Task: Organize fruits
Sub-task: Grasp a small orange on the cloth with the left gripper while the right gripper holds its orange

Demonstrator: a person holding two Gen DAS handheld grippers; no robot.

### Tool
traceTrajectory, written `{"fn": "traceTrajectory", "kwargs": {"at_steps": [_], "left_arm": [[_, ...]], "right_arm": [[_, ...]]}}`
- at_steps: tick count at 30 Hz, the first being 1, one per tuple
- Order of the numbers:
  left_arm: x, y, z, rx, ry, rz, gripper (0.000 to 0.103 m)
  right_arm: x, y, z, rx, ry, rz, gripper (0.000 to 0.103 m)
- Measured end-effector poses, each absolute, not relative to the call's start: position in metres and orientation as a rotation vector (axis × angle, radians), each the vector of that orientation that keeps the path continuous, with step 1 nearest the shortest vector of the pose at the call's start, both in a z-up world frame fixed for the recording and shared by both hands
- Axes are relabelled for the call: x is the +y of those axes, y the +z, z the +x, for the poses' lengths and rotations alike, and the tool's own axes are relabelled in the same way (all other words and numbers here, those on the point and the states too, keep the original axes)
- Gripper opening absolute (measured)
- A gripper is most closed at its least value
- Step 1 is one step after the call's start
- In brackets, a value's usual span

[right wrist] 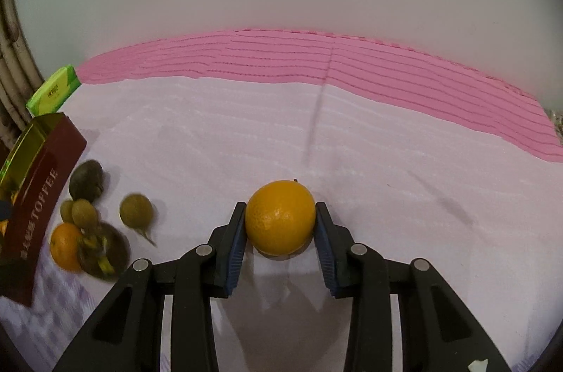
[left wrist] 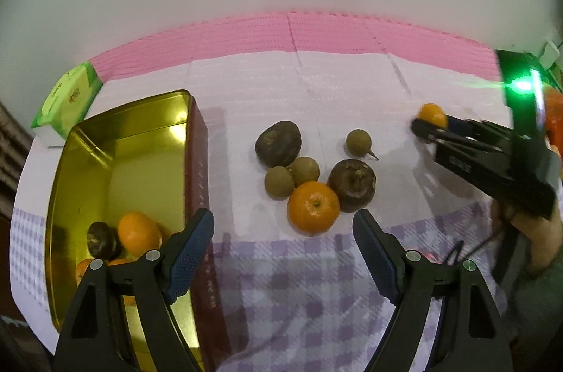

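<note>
The gold tin (left wrist: 116, 161) sits left, holding several fruits. The left tool (left wrist: 283, 252) hovers open, just short of a loose orange (left wrist: 313, 208) on the desk (left wrist: 352, 90). Right tool (right wrist: 280, 231) pinches a second orange (right wrist: 280, 217).

Domestic tabletop setting. A checked cloth (left wrist: 299, 284), pink foam mat (right wrist: 316, 55) and toffee tin (left wrist: 197, 161) indicate a home.

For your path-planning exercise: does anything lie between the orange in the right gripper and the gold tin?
Yes. A fruit cluster sits on the cloth between the orange in the right gripper and the tin.
</note>
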State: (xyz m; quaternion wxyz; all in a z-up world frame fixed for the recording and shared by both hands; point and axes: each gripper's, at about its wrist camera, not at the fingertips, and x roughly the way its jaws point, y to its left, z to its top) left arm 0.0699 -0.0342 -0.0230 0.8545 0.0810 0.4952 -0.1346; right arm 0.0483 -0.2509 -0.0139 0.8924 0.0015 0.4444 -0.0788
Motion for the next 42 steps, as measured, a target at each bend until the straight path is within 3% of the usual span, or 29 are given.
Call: {"fn": "traceTrajectory", "kwargs": {"at_steps": [13, 23, 27, 32, 34, 42], "left_arm": [[-0.04, -0.053, 0.088, 1.117, -0.276, 0.146, 0.067], [-0.048, -0.053, 0.093, 1.099, -0.285, 0.179, 0.065], [-0.051, -0.052, 0.093, 1.101, -0.306, 0.182, 0.052], [-0.053, -0.054, 0.094, 1.108, -0.316, 0.183, 0.049], [-0.053, -0.057, 0.095, 1.127, -0.329, 0.17, 0.041], [-0.051, -0.054, 0.088, 1.117, -0.331, 0.167, 0.04]], "right_arm": [[-0.253, -0.017, 0.035, 0.895, -0.165, 0.02, 0.035], [-0.255, -0.015, 0.032, 0.893, -0.166, 0.022, 0.035], [-0.254, -0.016, 0.034, 0.892, -0.166, 0.022, 0.035], [-0.254, -0.016, 0.034, 0.892, -0.167, 0.022, 0.036], [-0.254, -0.016, 0.034, 0.892, -0.166, 0.022, 0.036], [-0.254, -0.017, 0.033, 0.892, -0.169, 0.018, 0.036]]}}
